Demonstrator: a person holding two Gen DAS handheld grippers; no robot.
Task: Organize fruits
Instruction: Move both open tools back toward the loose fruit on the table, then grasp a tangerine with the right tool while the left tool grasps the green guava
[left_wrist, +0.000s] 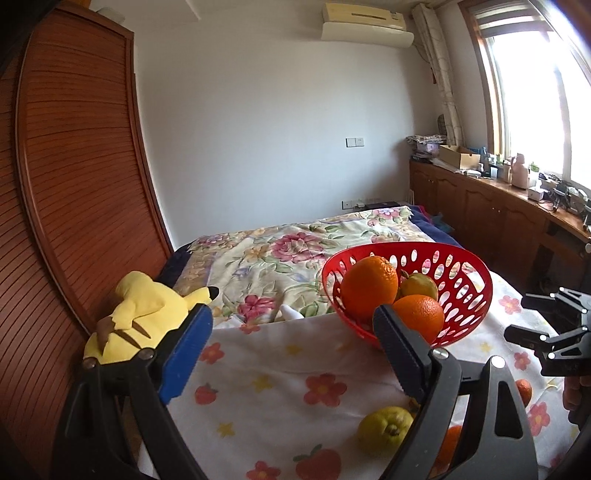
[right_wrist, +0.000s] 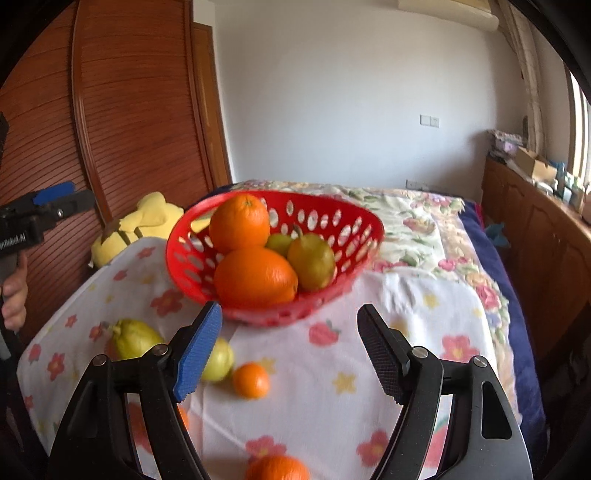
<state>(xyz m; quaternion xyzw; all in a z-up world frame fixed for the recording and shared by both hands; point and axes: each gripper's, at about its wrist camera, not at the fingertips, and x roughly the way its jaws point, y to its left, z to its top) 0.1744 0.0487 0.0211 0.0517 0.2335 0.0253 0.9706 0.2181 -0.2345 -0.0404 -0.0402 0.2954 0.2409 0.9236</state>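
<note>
A red basket (right_wrist: 192, 254) of glossy plastic, its wall pierced with oval holes, sits on a white cloth (right_wrist: 406, 302) printed with red flowers, strawberries and yellow stars, spread over a bed. Inside it lie two large oranges, one (right_wrist: 239, 223) stacked above the other (right_wrist: 255, 277), with a brownish-green pear (right_wrist: 311, 261) touching them on the right and a second greenish fruit (right_wrist: 277, 242) mostly hidden behind. Loose fruit lies on the cloth in front of the basket: a small orange (right_wrist: 251, 380), a pale yellow-green fruit (right_wrist: 219, 360) partly covered by the blue finger pad, a knobbly yellow-green pear (right_wrist: 135, 338) to its left, and another orange (right_wrist: 279, 469) cut off by the lower edge. The right gripper (right_wrist: 290, 354) hangs above this loose fruit with its jaws spread wide and nothing between them. The left gripper (left_wrist: 291, 354) is likewise wide apart and empty, aimed at the basket (left_wrist: 469, 295); a green pear (left_wrist: 384, 428) lies below it, and orange fruit (left_wrist: 523, 391) peeks out behind its right finger. On the left gripper's body, seen from the right wrist, white lettering runs off the edge and reads only partly, ending in "Robot.AI". A yellow plush toy (left_wrist: 144, 317) lies beside the wooden wardrobe (left_wrist: 74, 184). The right-wrist view is slightly blurred.
</note>
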